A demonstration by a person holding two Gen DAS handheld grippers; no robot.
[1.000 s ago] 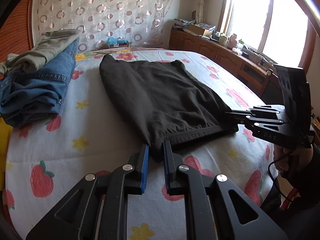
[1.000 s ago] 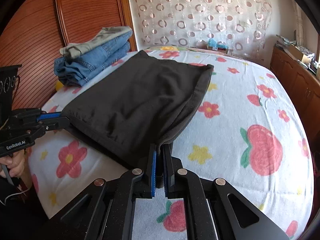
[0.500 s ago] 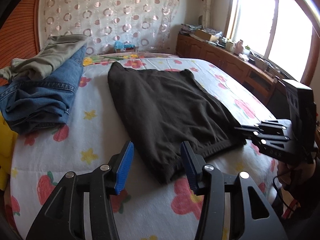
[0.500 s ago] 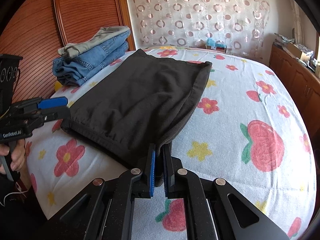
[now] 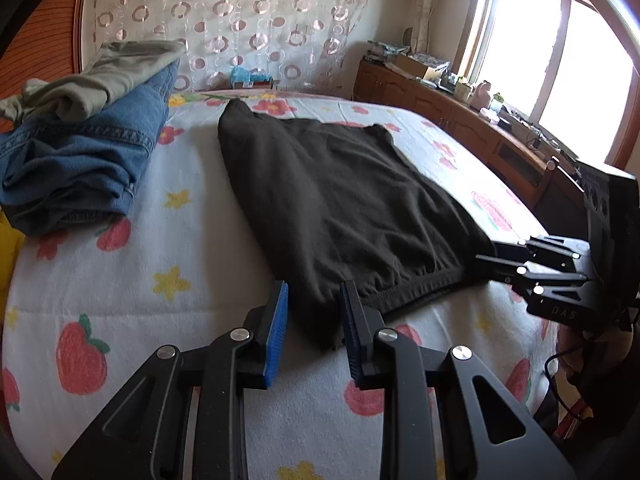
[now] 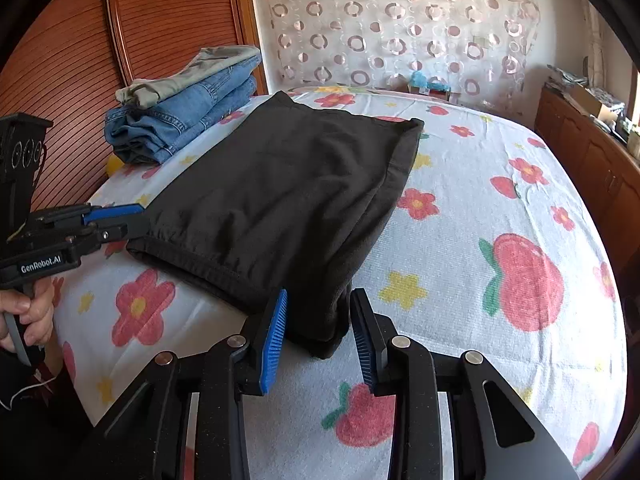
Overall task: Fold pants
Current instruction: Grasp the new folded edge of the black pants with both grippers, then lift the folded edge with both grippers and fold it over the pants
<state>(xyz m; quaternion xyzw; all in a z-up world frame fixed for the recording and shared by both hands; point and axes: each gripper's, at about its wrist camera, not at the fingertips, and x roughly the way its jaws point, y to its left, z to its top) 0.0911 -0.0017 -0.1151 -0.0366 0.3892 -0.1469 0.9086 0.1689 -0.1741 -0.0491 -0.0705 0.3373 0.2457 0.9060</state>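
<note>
- Left wrist view: dark pants (image 5: 340, 200) lying folded flat on the flower-print bed (image 5: 120, 280), waistband edge nearest the camera.
- Left tongs (image 5: 314, 320) apart, just been closing in; near corner of the pants between the blue pads (image 5: 276, 332), pads clear of the cloth on both sides.
- Right tongs (image 5: 486, 254) visible at the right, tips at the other near corner of the pants.
- Stack of blue jeans (image 5: 88, 156) with a grey-green garment (image 5: 104, 76) on top, well apart to the left, near the wooden headboard (image 5: 44, 36).
- Circle-patterned curtain (image 5: 240, 12) behind; wooden cabinet (image 5: 460, 128) under the bright window (image 5: 560, 60).
- Right wrist view: right tongs (image 6: 318, 328) apart, just been opening; corner of the pants (image 6: 280, 200) between the pads, not pinched.
- Left tongs (image 6: 132, 224) seen at the left edge of the garment, a hand (image 6: 28, 316) on the grip below.
- Jeans (image 6: 180, 120) stacked far left against the headboard (image 6: 100, 40); bed (image 6: 500, 200) bare to the right of the pants.
</note>
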